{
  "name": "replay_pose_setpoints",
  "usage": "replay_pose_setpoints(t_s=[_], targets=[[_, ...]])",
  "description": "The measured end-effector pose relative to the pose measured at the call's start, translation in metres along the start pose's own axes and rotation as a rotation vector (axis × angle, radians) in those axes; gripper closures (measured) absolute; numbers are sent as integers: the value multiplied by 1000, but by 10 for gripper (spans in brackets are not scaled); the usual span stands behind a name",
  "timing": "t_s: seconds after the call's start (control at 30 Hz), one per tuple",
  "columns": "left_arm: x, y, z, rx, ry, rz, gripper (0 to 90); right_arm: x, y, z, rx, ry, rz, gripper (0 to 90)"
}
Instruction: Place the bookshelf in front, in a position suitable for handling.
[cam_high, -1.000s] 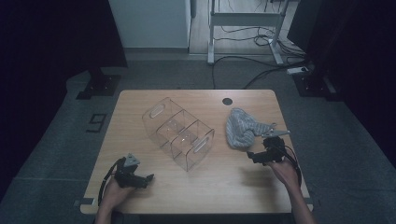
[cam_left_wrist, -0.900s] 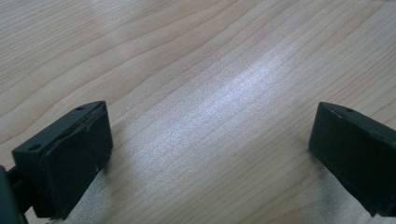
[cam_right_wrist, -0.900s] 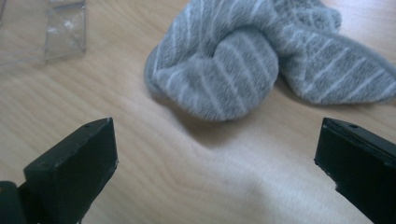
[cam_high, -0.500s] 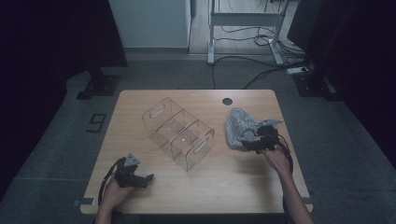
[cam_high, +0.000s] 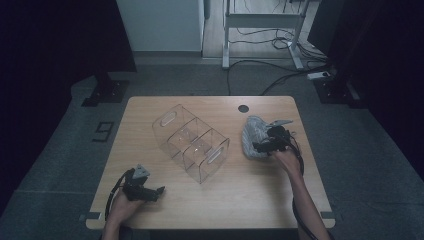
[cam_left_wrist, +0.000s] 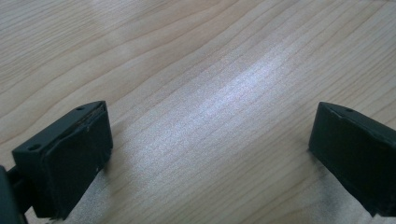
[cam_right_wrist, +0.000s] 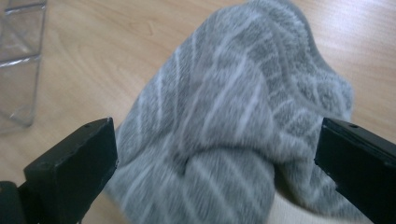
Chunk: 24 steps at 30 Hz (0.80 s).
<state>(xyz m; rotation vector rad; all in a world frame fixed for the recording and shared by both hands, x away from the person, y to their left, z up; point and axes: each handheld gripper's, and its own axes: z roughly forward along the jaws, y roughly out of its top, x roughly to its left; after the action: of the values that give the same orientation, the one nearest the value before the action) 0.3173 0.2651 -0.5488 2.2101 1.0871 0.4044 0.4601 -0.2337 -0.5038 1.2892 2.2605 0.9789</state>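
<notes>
A crumpled grey cloth with thin white stripes (cam_high: 252, 136) (cam_right_wrist: 233, 126) lies on the right side of the wooden table (cam_high: 250, 200). My right gripper (cam_high: 261, 146) (cam_right_wrist: 215, 163) is open at the cloth's right edge, its jaws spread wide on either side of the heap without closing on it. A clear plastic organiser with three compartments (cam_high: 191, 141) stands in the middle of the table. My left gripper (cam_high: 155, 192) (cam_left_wrist: 210, 158) rests open near the front left corner, over bare wood, holding nothing.
A round cable hole (cam_high: 243, 108) is in the tabletop at the back. A corner of the clear organiser (cam_right_wrist: 21, 60) shows at the left of the right gripper view. Dark floor with cables and a metal stand (cam_high: 260, 30) lies beyond the table.
My right gripper has moved forward and left from the table's right edge up to the grey cloth. The left gripper has stayed where it was.
</notes>
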Motion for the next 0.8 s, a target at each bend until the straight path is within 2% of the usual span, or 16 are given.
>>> replay_pose_setpoints(t_s=[0.17,0.27,0.3,0.47,0.53,0.6,0.67,0.7,0.8], targets=[[0,0,0,1,-1,0,0,-6,3,17,33,-8,12,0],[0,0,0,0,0,0,0,-7,-1,28,60,18,21,1],[0,0,0,0,0,0,0,-6,-4,33,71,1,24,29],[0,0,0,0,0,0,0,-8,-7,41,99,-12,43,81],[0,0,0,0,0,-1,0,-5,-9,45,112,-51,31,158],[0,0,0,0,0,0,0,-4,-9,45,112,-60,32,192],[0,0,0,0,0,0,0,-4,-8,42,93,-61,55,345],[0,0,0,0,0,0,0,-4,-8,42,93,-61,55,345],[0,0,0,0,0,-1,0,-5,-10,38,86,-71,70,450]])
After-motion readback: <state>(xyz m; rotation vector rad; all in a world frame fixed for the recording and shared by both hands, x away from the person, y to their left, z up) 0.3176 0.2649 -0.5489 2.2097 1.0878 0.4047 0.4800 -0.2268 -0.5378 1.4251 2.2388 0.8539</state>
